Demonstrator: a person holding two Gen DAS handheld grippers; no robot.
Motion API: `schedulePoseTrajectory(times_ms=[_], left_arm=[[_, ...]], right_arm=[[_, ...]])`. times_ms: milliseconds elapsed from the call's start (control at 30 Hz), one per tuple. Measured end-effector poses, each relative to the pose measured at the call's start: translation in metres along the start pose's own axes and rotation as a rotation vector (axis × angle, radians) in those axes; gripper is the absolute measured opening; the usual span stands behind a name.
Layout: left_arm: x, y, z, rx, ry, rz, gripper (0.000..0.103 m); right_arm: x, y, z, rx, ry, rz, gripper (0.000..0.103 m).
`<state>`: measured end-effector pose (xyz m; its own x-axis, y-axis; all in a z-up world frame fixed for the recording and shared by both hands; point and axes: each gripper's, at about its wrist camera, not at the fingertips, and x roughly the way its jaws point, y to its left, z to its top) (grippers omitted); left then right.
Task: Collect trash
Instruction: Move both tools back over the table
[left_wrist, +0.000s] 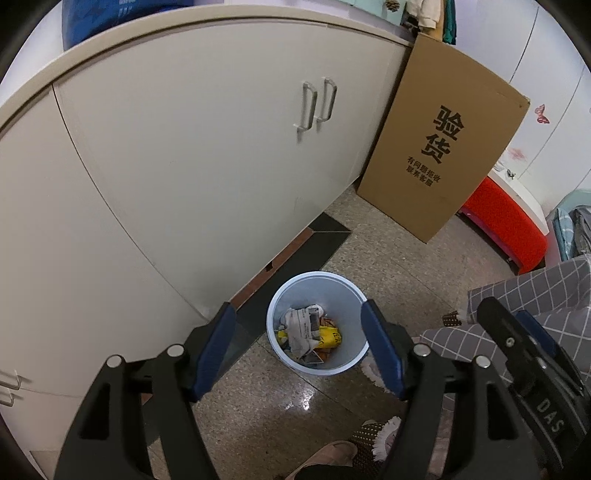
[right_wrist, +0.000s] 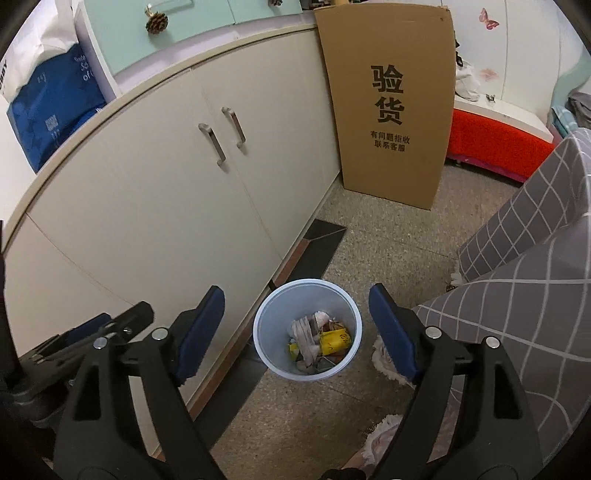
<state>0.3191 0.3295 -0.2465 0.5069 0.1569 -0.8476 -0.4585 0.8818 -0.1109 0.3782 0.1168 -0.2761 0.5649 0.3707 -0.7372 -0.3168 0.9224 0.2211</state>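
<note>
A pale blue waste bin (left_wrist: 347, 295) (right_wrist: 273, 317) stands on the speckled floor beside the cream cupboard. Inside it lie crumpled white paper (left_wrist: 303, 326) (right_wrist: 304, 334), a yellow wrapper (left_wrist: 330, 338) (right_wrist: 334, 339) and other scraps. My left gripper (left_wrist: 297, 314) hangs above the bin, open, with nothing between its blue pads (left_wrist: 382, 350). My right gripper (right_wrist: 297, 295) also hovers over the bin, open and empty. The right gripper's black body (left_wrist: 524, 354) shows at the right edge of the left wrist view, and the left gripper's body (right_wrist: 92, 332) at the lower left of the right wrist view.
A cream cupboard (left_wrist: 184, 147) (right_wrist: 147, 192) with metal handles runs along the left. A tall cardboard sheet (left_wrist: 439, 147) (right_wrist: 391, 107) leans at its far end. Grey checked trouser legs (left_wrist: 524, 295) (right_wrist: 524, 251) and slippers (left_wrist: 373, 435) stand at the right, near the bin. A red-covered bench (right_wrist: 495, 140) stands behind.
</note>
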Motion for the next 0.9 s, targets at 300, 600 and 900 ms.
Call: schedulePoseTrajectory(times_ms=[300, 600, 900], left_arm=[[-0.04, -0.018, 0.0, 0.009, -0.057, -0.021, 0.069], [-0.105, -0.066, -0.01, 0.032, -0.163, -0.075, 0.072], [-0.174, -0.157, -0.048, 0.172, -0.277, -0.134, 0.077]], right_arm=[[-0.048, -0.012, 0.004, 0.048, -0.051, 0.04, 0.081], [-0.134, -0.051, 0.009, 0.078, -0.189, 0.051, 0.084], [-0.21, -0.118, 0.001, 0.122, -0.312, -0.02, 0.085]])
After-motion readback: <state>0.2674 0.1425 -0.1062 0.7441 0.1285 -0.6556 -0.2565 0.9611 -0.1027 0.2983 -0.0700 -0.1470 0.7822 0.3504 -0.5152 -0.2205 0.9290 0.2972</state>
